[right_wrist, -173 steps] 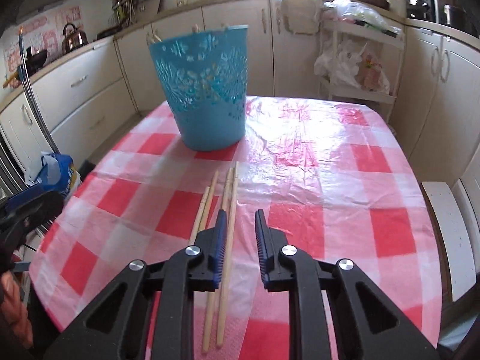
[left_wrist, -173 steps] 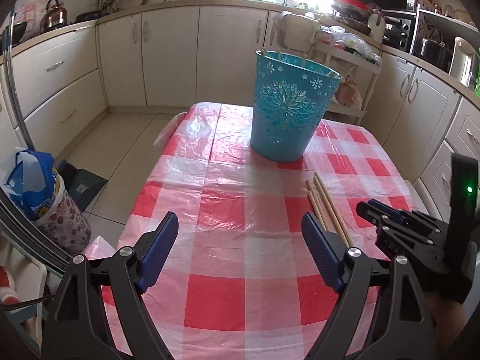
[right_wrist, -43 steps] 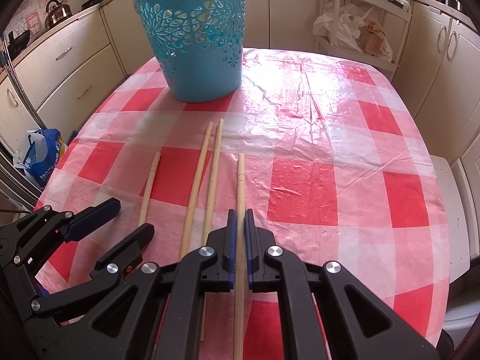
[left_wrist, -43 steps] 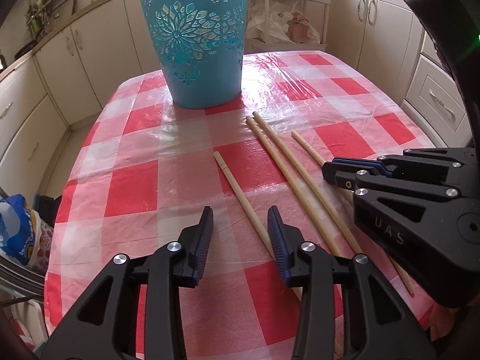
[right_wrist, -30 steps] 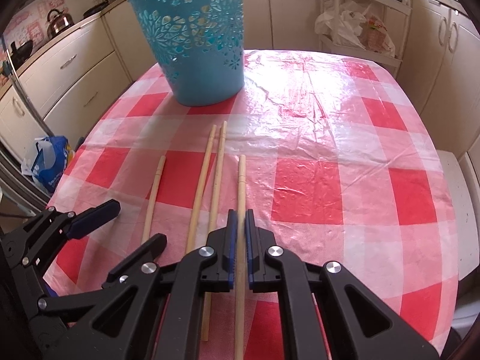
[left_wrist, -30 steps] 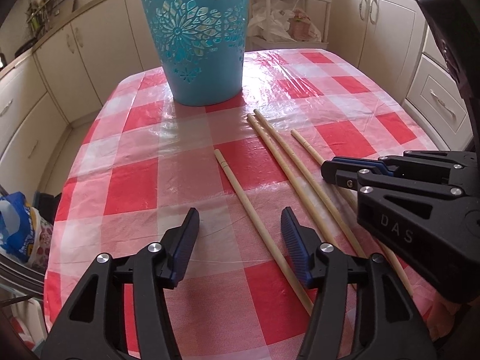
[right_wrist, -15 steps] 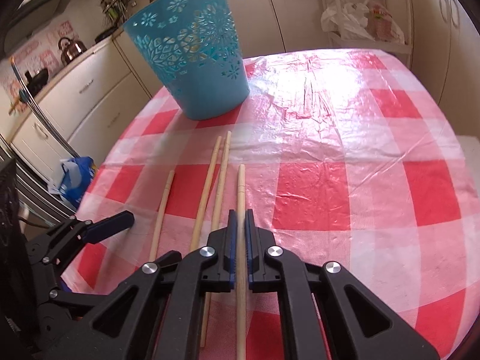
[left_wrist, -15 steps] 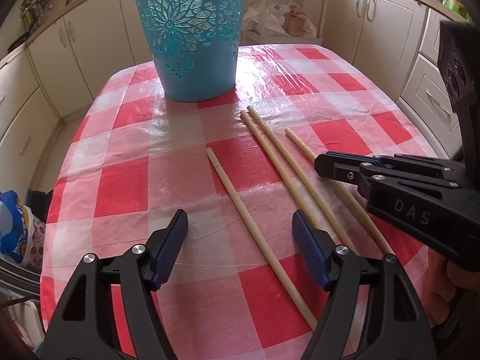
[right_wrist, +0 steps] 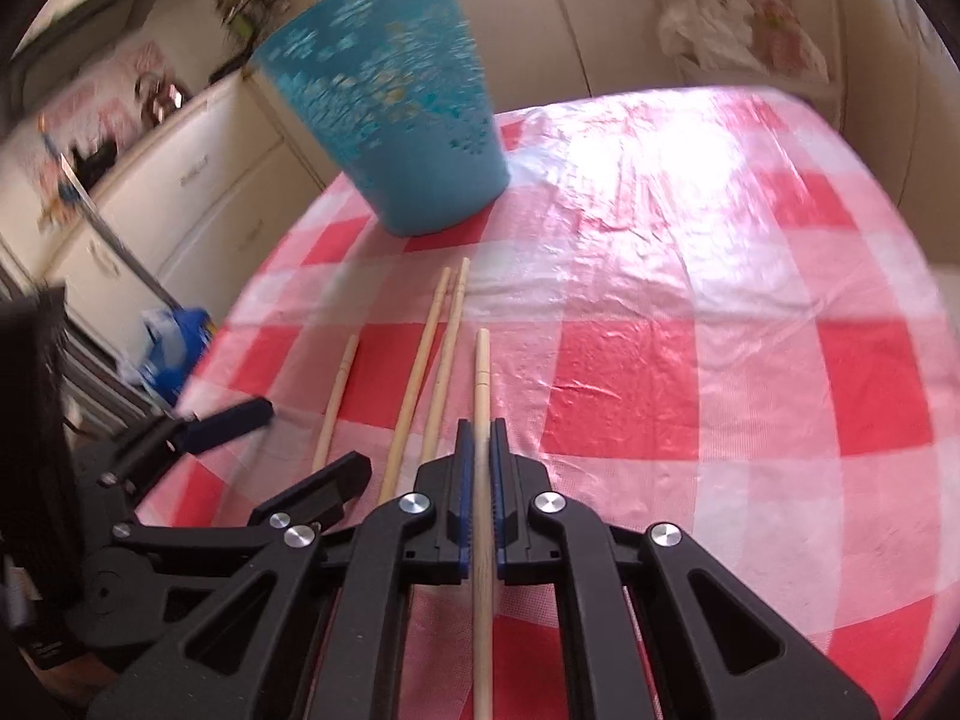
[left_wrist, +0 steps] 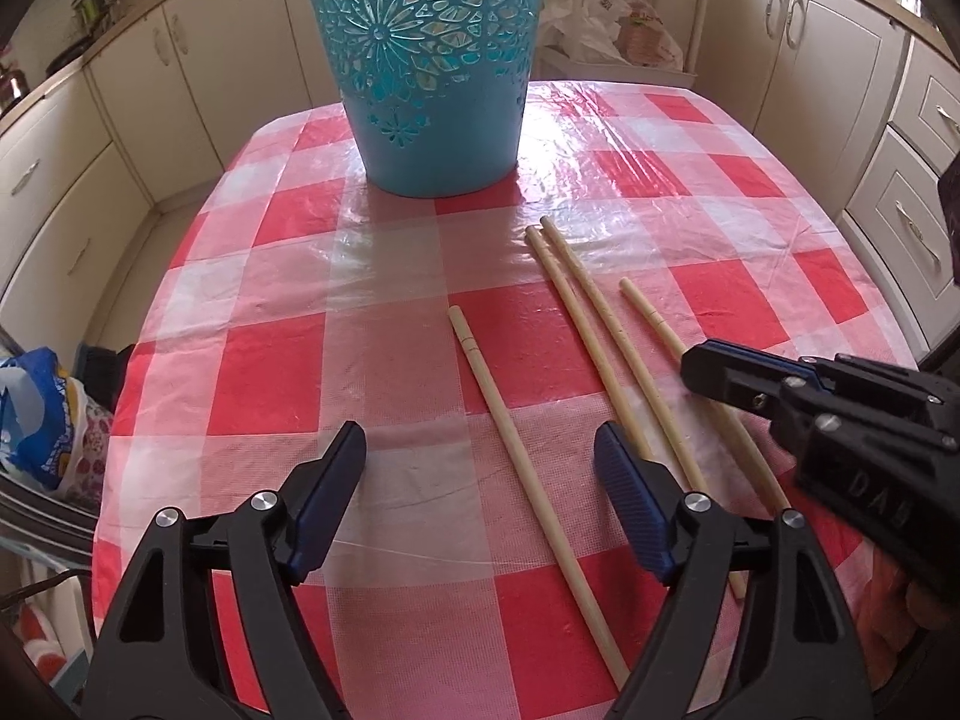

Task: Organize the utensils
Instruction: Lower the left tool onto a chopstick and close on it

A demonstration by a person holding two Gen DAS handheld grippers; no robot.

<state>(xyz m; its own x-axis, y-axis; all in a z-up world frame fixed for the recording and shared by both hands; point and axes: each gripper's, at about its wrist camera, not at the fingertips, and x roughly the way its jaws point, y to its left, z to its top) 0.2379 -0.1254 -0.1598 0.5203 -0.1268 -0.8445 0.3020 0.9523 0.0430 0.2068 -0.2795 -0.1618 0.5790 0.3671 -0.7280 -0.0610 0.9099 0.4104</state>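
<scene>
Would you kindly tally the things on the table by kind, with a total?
Chopsticks: 4, one clamped in the right gripper
Blue baskets: 1
Total: 5

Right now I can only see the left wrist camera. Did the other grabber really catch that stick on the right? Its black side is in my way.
Observer: Yes. In the right wrist view the right gripper is shut on one chopstick, its jaws pinching it from both sides.
Operator: My picture cuts off the top of the blue bucket. Can you see what's in it?
Observer: The blue basket shows its rim in the right wrist view, but that view is blurred and the inside is hidden, so I cannot tell.
</scene>
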